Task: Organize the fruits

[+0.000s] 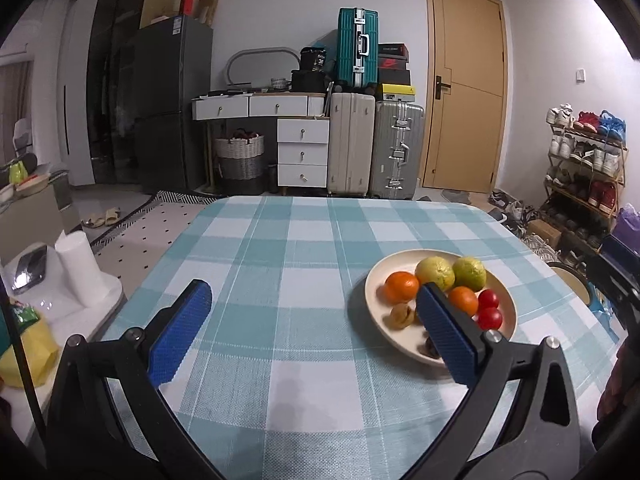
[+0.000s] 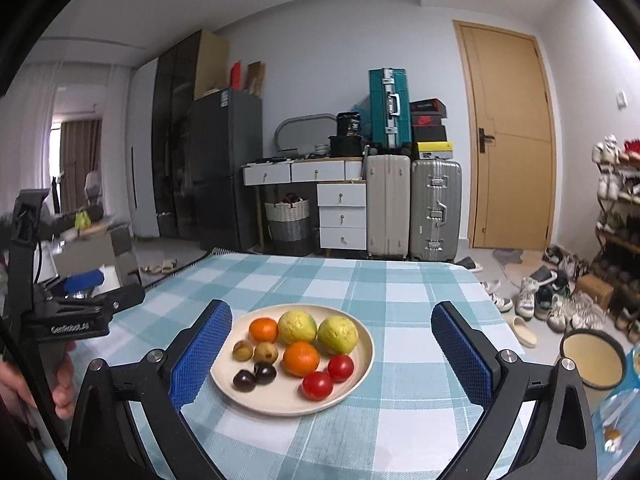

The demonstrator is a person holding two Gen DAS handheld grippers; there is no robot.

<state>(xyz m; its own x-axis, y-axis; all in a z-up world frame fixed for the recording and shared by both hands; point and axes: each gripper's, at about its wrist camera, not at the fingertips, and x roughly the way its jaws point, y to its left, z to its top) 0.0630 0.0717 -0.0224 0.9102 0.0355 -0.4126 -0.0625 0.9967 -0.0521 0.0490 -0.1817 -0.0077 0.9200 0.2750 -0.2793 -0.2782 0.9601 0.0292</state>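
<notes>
A cream plate (image 2: pixel 360 376) on the checked tablecloth holds two oranges (image 2: pixel 301 358), two yellow-green citrus fruits (image 2: pixel 337 334), two red tomatoes (image 2: pixel 317 385), two tan fruits (image 2: pixel 265 352) and two dark plums (image 2: pixel 244 381). My right gripper (image 2: pixel 332 348) is open and empty, hovering just in front of the plate, its fingers on either side of it. My left gripper (image 1: pixel 312 320) is open and empty over the cloth left of the plate (image 1: pixel 376 316); its right finger (image 1: pixel 444 332) hides part of the plate. The left gripper also shows in the right wrist view (image 2: pixel 86 286).
A cream bowl with a dark rim (image 2: pixel 594 360) sits at the table's right edge. A white side table (image 1: pixel 60 304) with a paper roll stands left of the table. Suitcases (image 1: pixel 352 140), drawers and a shoe rack (image 1: pixel 584 160) stand beyond the far edge.
</notes>
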